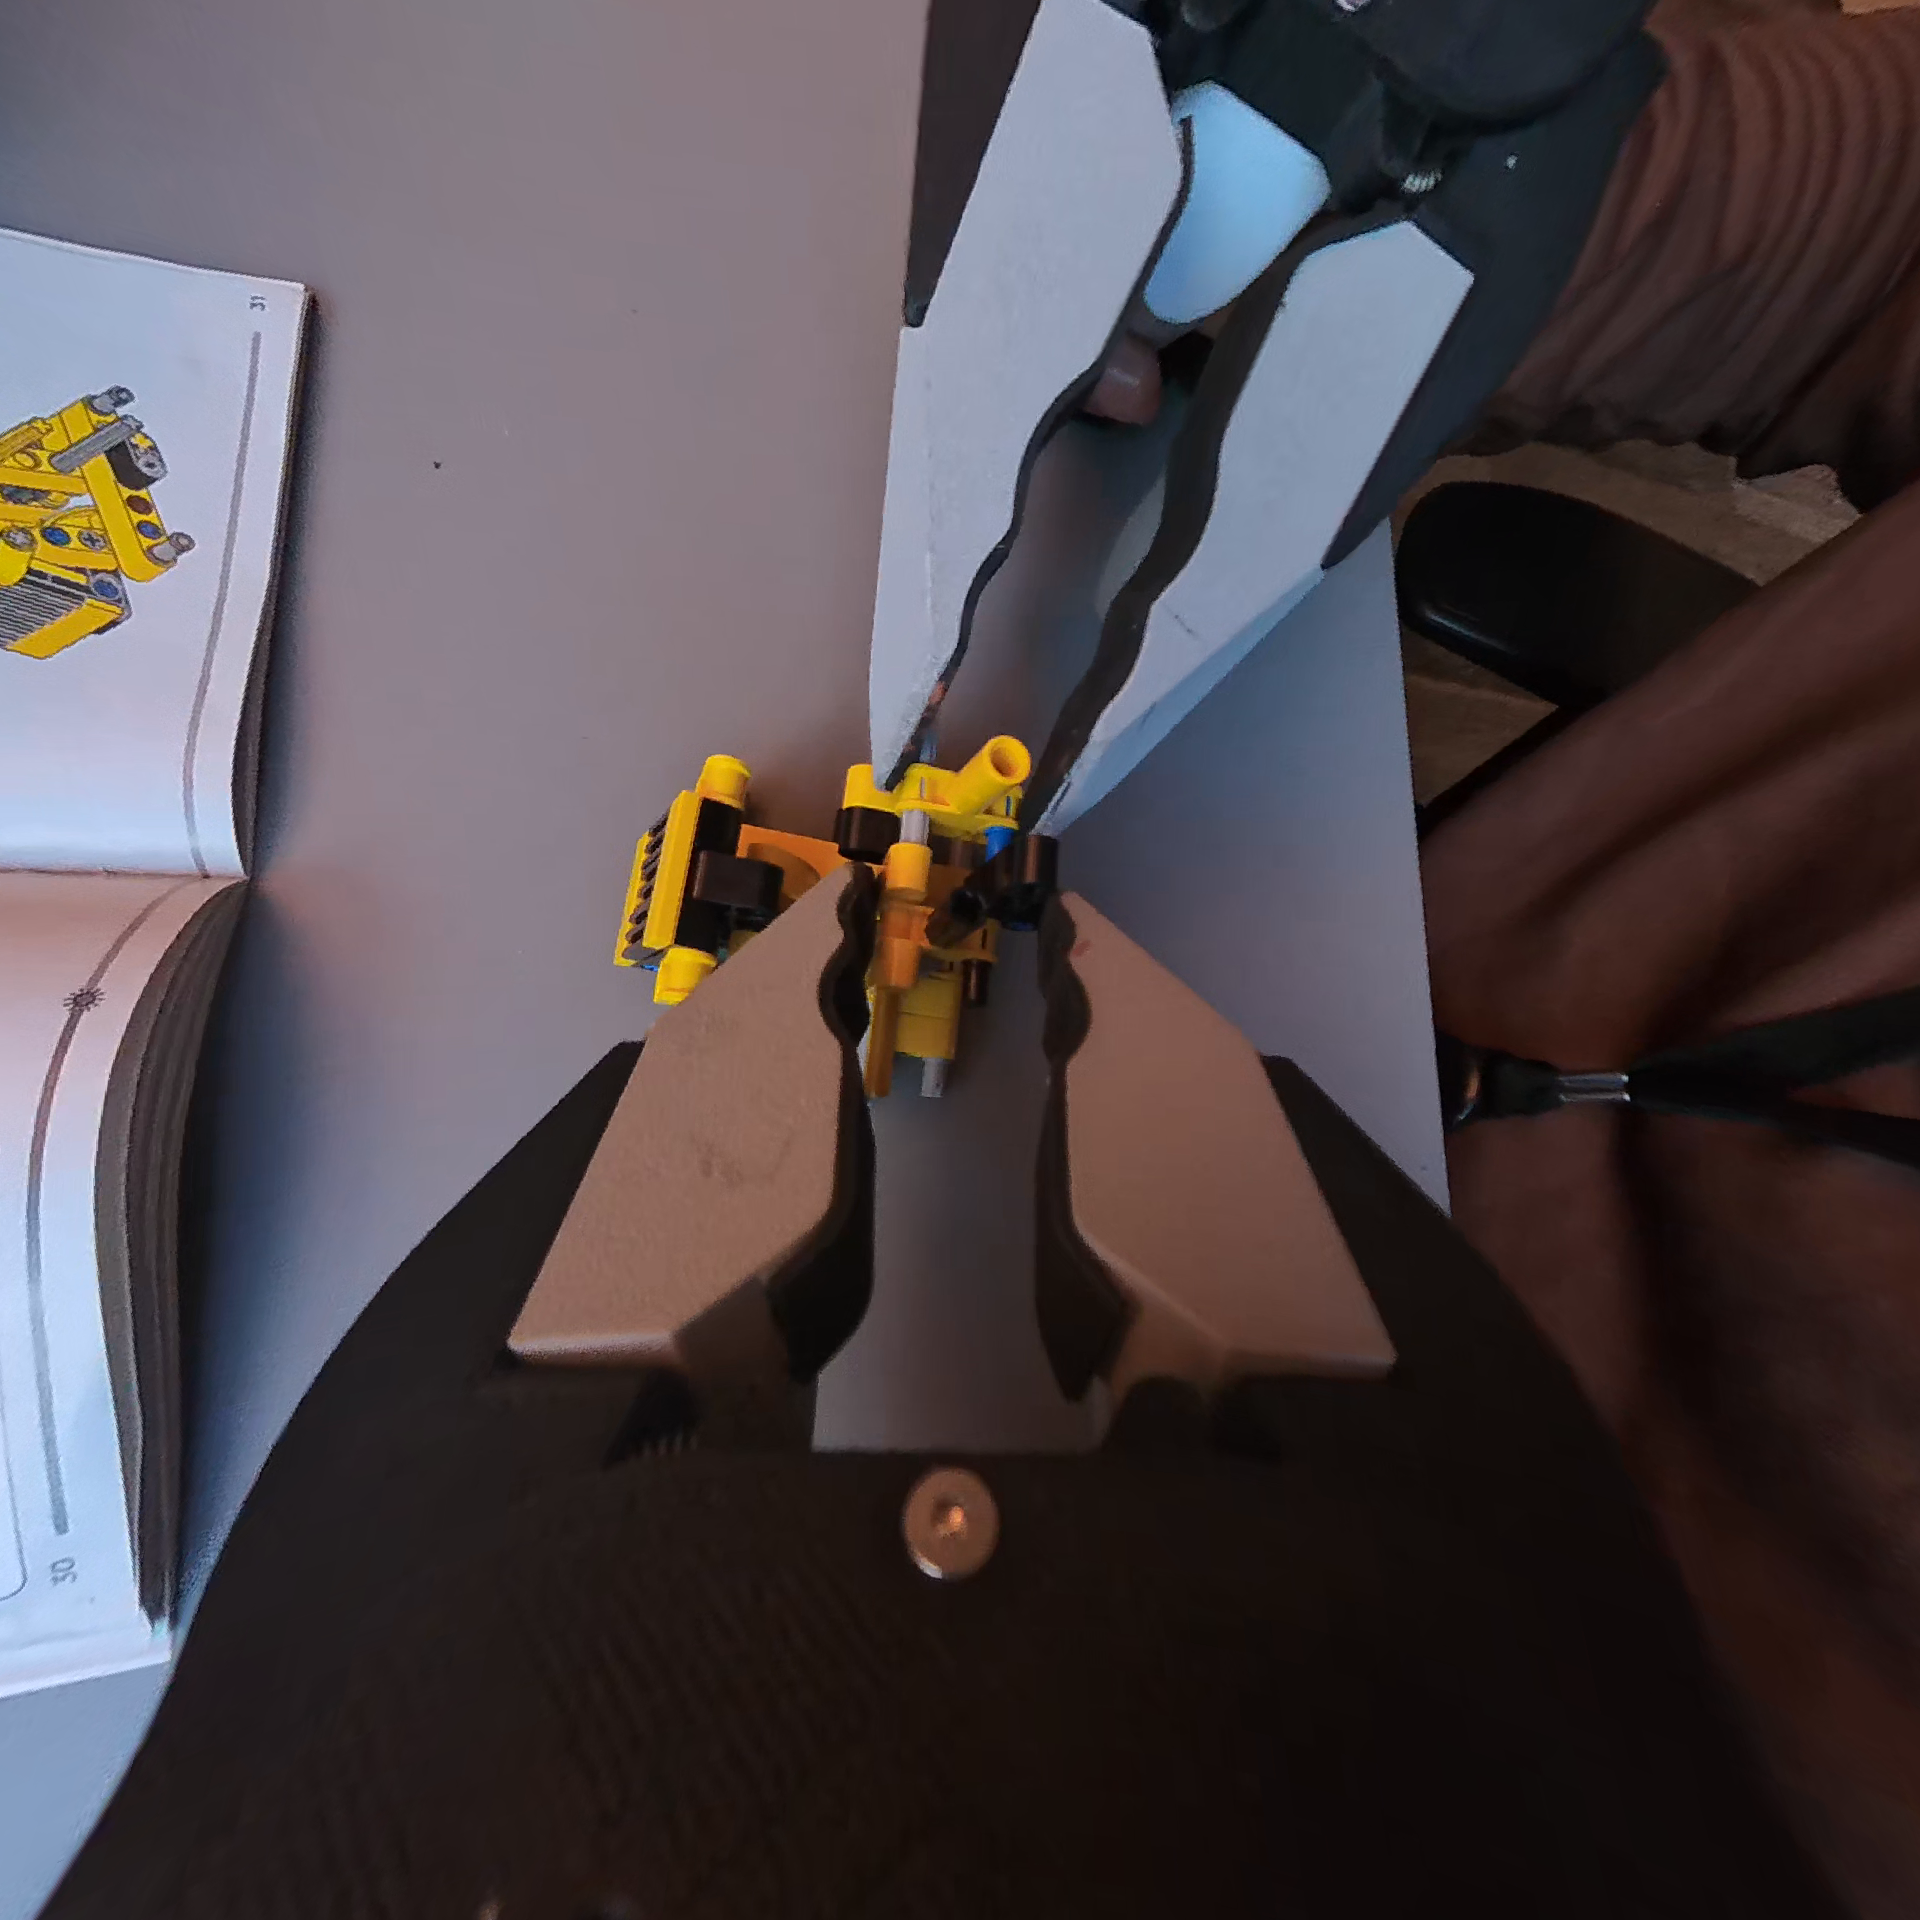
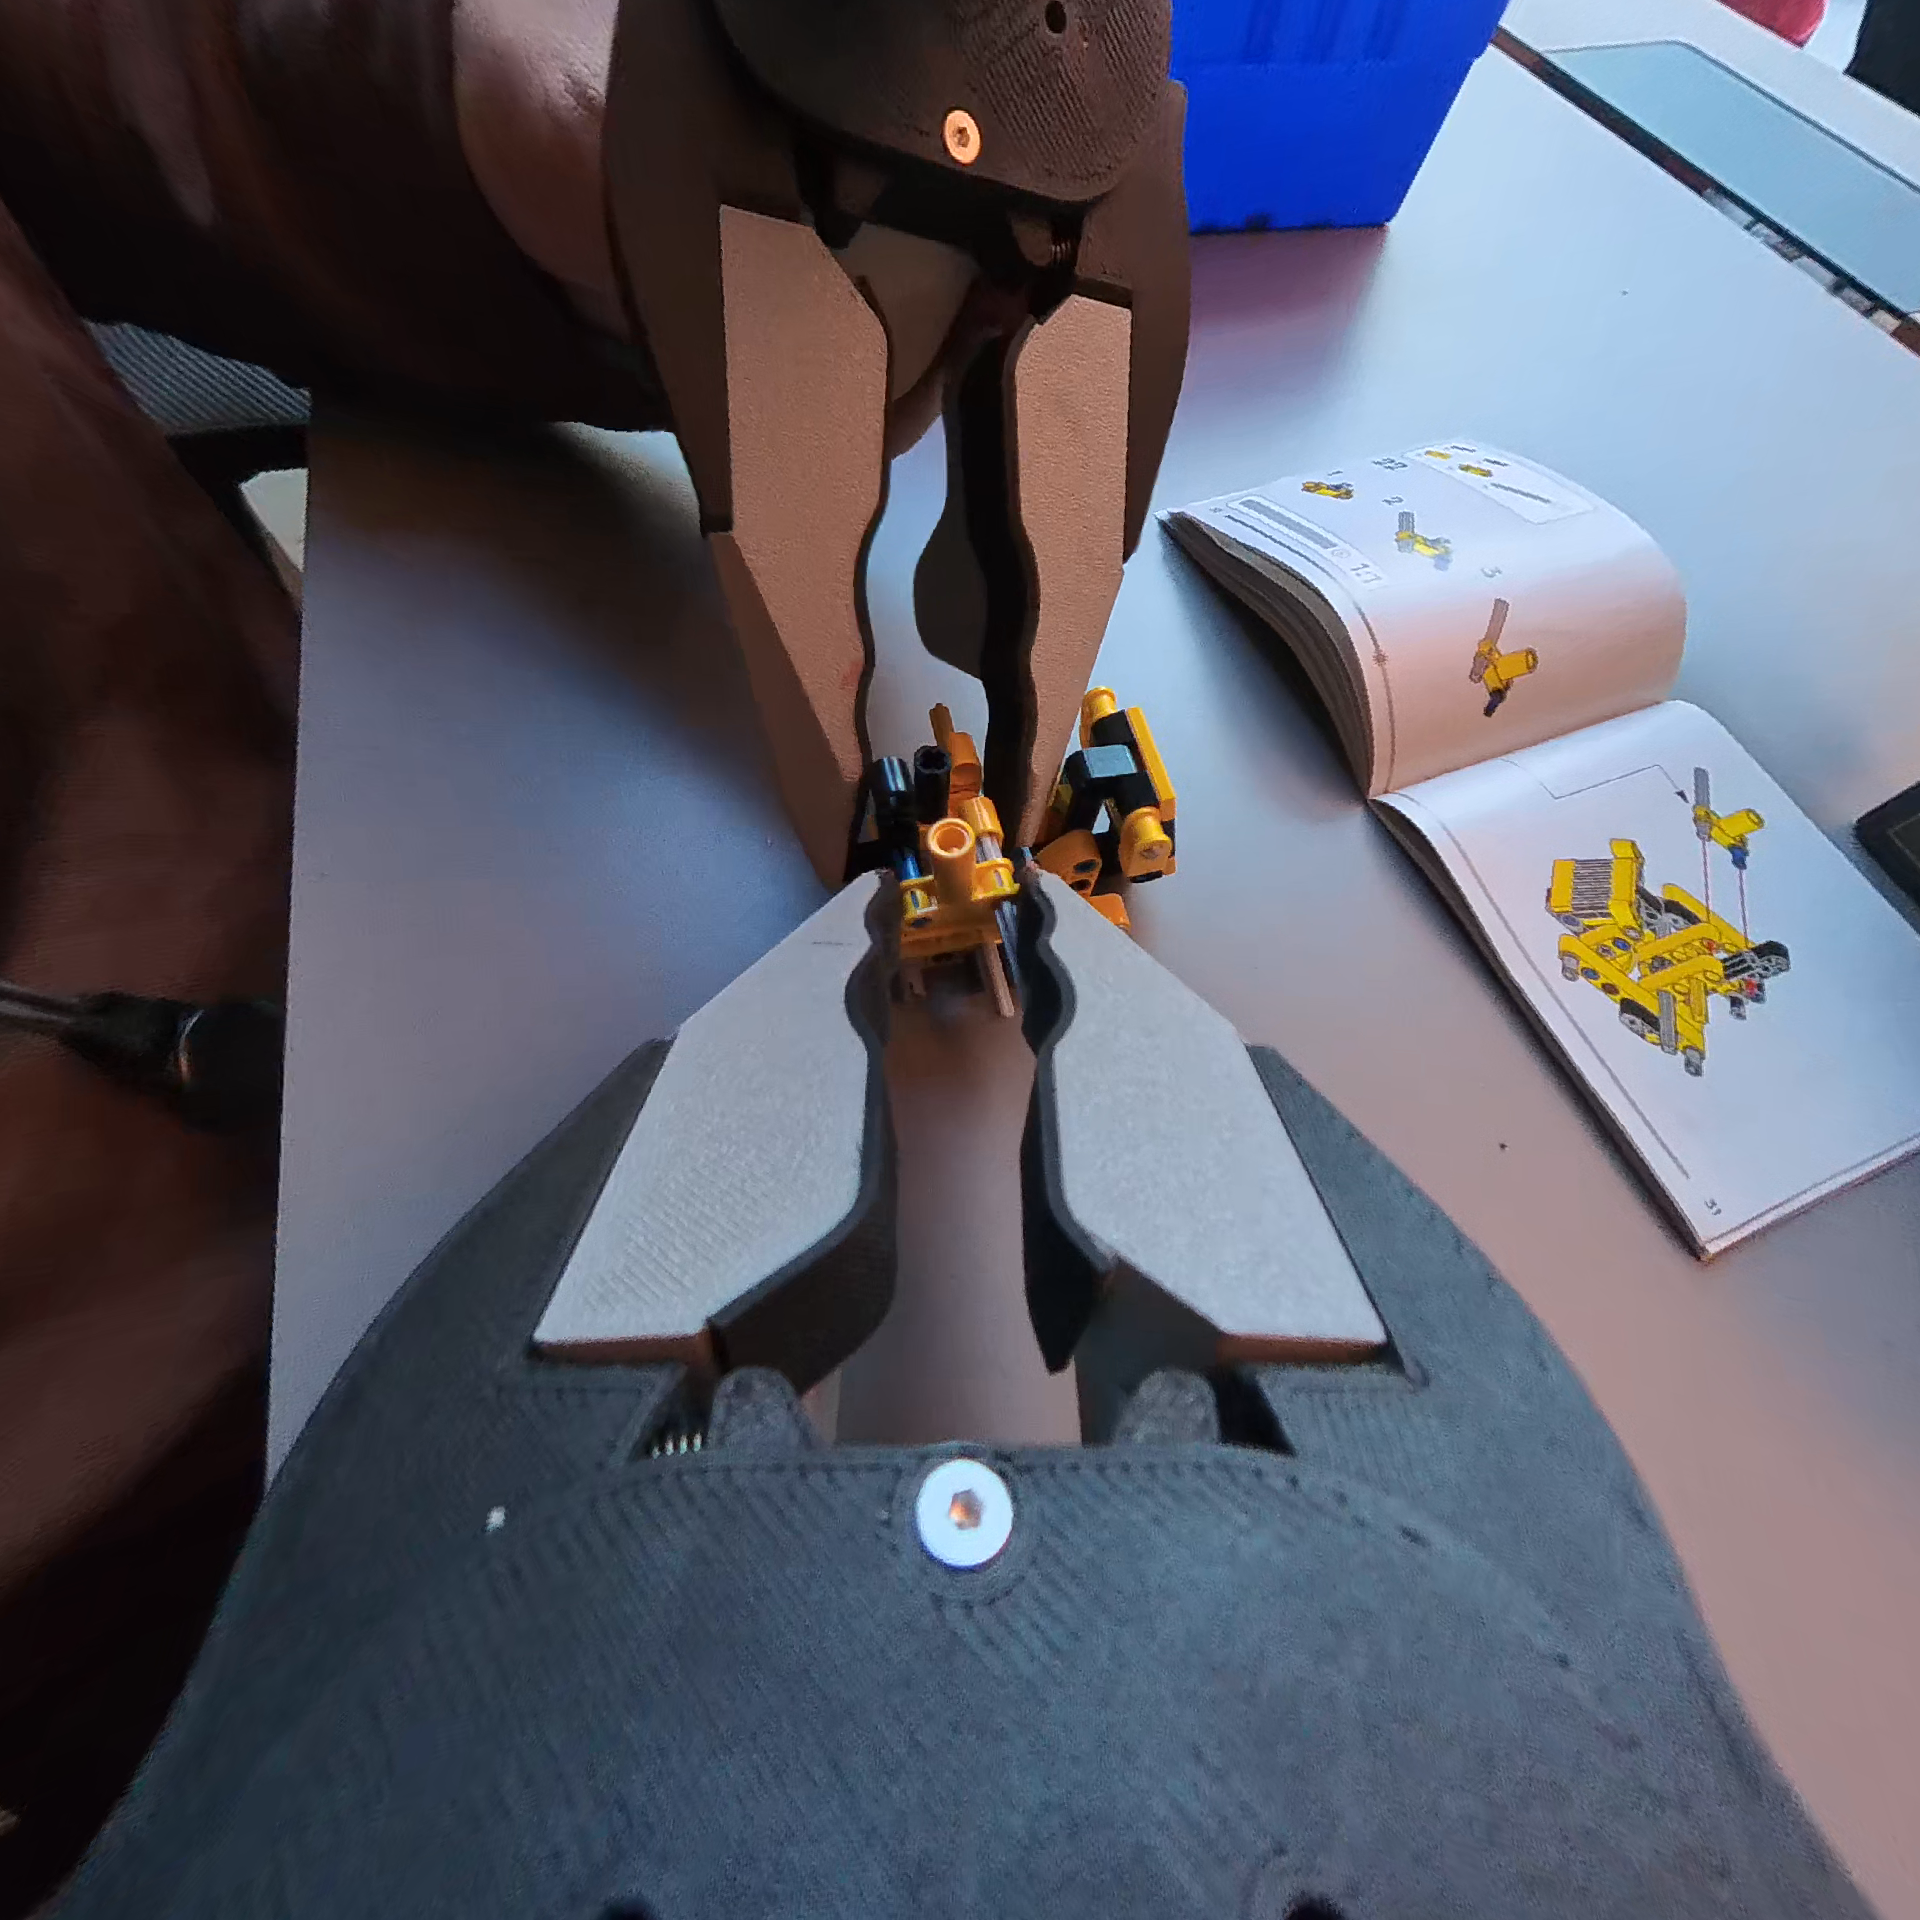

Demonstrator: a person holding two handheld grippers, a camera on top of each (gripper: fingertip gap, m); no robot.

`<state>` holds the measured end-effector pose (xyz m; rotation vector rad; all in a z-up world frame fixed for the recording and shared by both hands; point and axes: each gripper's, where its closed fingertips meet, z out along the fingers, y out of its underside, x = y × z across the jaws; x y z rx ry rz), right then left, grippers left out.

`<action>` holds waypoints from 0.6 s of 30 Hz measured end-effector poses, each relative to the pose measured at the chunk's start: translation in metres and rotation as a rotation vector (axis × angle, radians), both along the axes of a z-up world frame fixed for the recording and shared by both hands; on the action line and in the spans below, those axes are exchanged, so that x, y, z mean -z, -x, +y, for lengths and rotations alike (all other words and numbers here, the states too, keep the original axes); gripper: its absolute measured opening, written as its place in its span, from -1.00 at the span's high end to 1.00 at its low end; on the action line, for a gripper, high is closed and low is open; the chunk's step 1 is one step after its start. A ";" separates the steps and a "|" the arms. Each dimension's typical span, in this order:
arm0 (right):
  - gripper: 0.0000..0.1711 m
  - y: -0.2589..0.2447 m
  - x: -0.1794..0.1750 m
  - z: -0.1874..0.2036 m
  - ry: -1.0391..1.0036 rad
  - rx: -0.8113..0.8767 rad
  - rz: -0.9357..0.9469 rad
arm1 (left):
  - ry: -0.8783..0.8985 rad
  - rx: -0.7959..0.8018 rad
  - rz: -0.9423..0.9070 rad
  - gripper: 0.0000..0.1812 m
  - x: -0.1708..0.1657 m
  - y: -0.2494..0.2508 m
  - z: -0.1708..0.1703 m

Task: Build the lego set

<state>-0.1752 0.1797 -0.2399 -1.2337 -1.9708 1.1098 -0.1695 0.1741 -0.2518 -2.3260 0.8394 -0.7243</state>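
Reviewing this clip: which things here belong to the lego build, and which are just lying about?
Part of the build:
- yellow lego model, on the table
- left claw and right claw, both at the model
- open instruction booklet, showing the yellow vehicle

Just lying about:
- blue bin, far side of the table
- dark flat object at the right edge, kind unclear

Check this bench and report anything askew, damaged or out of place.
Nothing looks damaged or spilled. The yellow lego model sits on the grey table between both claws: left claw, right claw. The instruction booklet lies open, its pages bulging upward but intact. The model sits rather near the table's edge.
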 end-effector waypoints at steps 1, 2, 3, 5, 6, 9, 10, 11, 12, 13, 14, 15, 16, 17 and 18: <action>0.78 0.000 0.000 0.000 -0.007 0.011 0.000 | 0.000 -0.003 -0.001 0.69 0.000 0.000 0.000; 0.78 0.000 0.000 0.000 -0.014 0.023 -0.001 | -0.001 -0.006 0.000 0.69 0.000 0.000 0.000; 0.78 0.000 0.000 0.000 -0.022 0.030 -0.004 | -0.003 -0.006 0.002 0.69 0.000 0.000 0.000; 0.78 0.000 0.000 0.000 -0.037 0.028 -0.007 | -0.004 -0.002 0.001 0.69 0.000 0.000 0.000; 0.78 0.000 0.000 0.000 -0.042 0.021 -0.010 | -0.002 -0.002 -0.004 0.69 0.000 0.000 0.000; 0.78 0.001 0.000 0.000 -0.083 0.010 -0.017 | -0.005 -0.008 -0.002 0.69 0.000 0.000 0.001; 0.78 0.001 0.000 0.000 -0.100 0.008 -0.013 | -0.005 -0.009 -0.002 0.69 0.000 0.001 0.001; 0.78 0.001 0.000 0.000 -0.115 0.004 -0.007 | -0.005 -0.009 -0.003 0.69 0.000 0.001 0.001; 0.78 0.001 0.000 0.000 -0.125 -0.002 -0.002 | -0.006 -0.009 -0.004 0.69 0.000 0.001 0.001; 0.78 0.001 0.000 0.000 -0.129 -0.008 -0.001 | -0.006 -0.008 -0.003 0.69 0.000 0.001 0.001; 0.78 0.002 0.000 0.000 -0.114 -0.008 -0.010 | -0.006 -0.009 -0.002 0.69 0.000 0.001 0.001; 0.78 0.003 0.001 0.001 -0.071 0.004 -0.030 | -0.004 -0.014 0.001 0.69 0.000 0.002 0.001; 0.78 0.004 0.001 0.001 -0.016 0.020 -0.055 | -0.004 -0.019 0.001 0.68 0.000 0.003 0.002; 0.78 0.004 0.001 0.001 0.018 0.033 -0.077 | -0.002 -0.025 -0.003 0.69 0.000 0.003 0.002; 0.78 0.005 0.001 0.001 0.020 0.042 -0.091 | -0.002 -0.029 -0.005 0.69 0.000 0.004 0.002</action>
